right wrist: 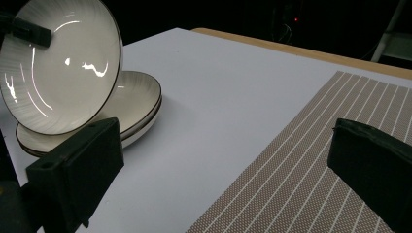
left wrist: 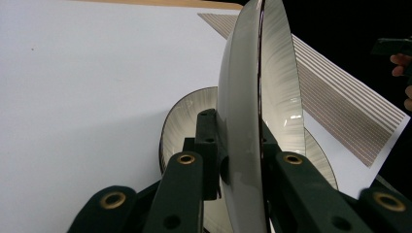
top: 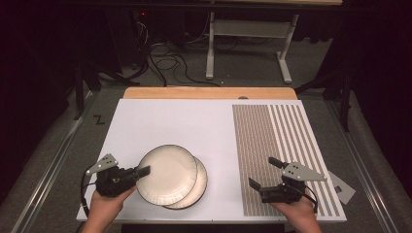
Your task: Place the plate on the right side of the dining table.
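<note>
A cream ribbed plate with a dark rim [top: 166,174] is tilted up off the stack, and my left gripper [top: 142,171] is shut on its left rim. In the left gripper view that plate [left wrist: 252,97] stands edge-on between the jaws of my left gripper [left wrist: 243,170]. Under it lies the rest of the plate stack [top: 200,187] [left wrist: 187,116] on the white tabletop. My right gripper [top: 265,173] is open and holds nothing, over the striped placemat [top: 272,141]. The right gripper view shows the tilted plate [right wrist: 58,68], the stack [right wrist: 136,99] and my right gripper [right wrist: 226,145] with its jaws wide apart.
The white table board [top: 170,121] has a wooden strip [top: 209,93] along its far edge. The brown striped placemat [right wrist: 316,160] covers the right part. Beyond the table are floor cables [top: 165,60] and a grey metal stand [top: 248,43]. A small grey card [top: 340,187] lies off the right edge.
</note>
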{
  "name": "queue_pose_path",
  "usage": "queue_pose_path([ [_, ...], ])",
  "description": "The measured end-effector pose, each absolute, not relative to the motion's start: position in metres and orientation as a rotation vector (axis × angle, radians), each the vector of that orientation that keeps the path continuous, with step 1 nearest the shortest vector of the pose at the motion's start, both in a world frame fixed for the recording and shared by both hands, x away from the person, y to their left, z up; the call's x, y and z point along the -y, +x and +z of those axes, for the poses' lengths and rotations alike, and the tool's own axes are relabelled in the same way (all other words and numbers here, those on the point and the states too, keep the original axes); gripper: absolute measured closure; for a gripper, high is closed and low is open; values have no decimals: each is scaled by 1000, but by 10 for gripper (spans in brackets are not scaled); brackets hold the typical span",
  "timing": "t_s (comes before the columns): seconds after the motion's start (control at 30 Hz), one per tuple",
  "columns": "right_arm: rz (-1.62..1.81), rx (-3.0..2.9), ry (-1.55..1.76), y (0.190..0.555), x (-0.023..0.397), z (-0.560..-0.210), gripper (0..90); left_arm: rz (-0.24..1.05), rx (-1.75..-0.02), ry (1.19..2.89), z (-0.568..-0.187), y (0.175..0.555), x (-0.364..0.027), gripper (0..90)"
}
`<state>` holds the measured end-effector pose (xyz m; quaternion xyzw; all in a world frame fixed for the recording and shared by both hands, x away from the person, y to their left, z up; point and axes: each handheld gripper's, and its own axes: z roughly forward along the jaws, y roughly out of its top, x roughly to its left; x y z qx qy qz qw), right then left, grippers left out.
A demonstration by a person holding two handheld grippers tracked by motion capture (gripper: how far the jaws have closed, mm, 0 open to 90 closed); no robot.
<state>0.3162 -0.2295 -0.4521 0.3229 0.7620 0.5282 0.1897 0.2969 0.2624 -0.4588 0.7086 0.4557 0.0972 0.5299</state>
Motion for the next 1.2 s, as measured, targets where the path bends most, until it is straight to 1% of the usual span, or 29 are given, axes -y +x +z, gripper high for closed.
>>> queue_pose_path([
  [0.17, 1486, -2140, 912, 316, 228, -452, 2, 236, -1081, 1694, -459, 297, -262, 798],
  [0.33, 1460, -2156, 898, 318, 216, -452, 5, 243, -1075, 1698, -458, 296, -261, 797],
  [0.43, 1466, -2170, 919, 321, 204, -452, 14, 247, -1069, 1701, -458, 296, -262, 798],
  [0.87, 1509, -2329, 824, 331, 139, -465, 66, 243, -1053, 1706, -458, 297, -262, 797],
  [1.2, 1538, -2398, 813, 338, 105, -474, 124, 242, -1047, 1706, -458, 297, -263, 796],
])
